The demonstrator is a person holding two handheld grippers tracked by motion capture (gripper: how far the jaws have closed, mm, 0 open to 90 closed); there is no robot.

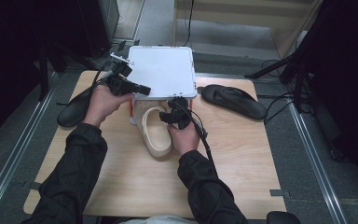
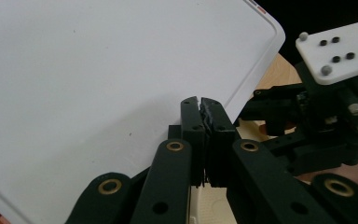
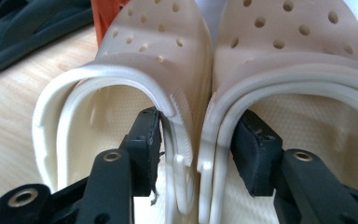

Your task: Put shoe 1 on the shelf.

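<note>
Two cream perforated clogs lie side by side, heels toward me: the left clog [image 3: 158,32] and the right clog [image 3: 289,28]. One clog [image 1: 156,133] sticks out of an orange-edged box [image 1: 131,109]. My right gripper [image 3: 199,121] [image 1: 171,115] is open. One jaw sits inside each clog, and the two inner walls stand between them with a slight gap at the left pad. My left gripper [image 2: 200,105] [image 1: 142,88] is shut on the edge of the white lid [image 2: 98,84] [image 1: 163,70], held tilted above the box.
A black shoe [image 1: 72,112] lies at the wooden table's [image 1: 237,158] left edge. A black sandal [image 1: 233,100] [image 3: 28,28] lies at the back right. Dark stands and cables flank the table on the floor. The right gripper's body [image 2: 317,116] is close beside the left jaws.
</note>
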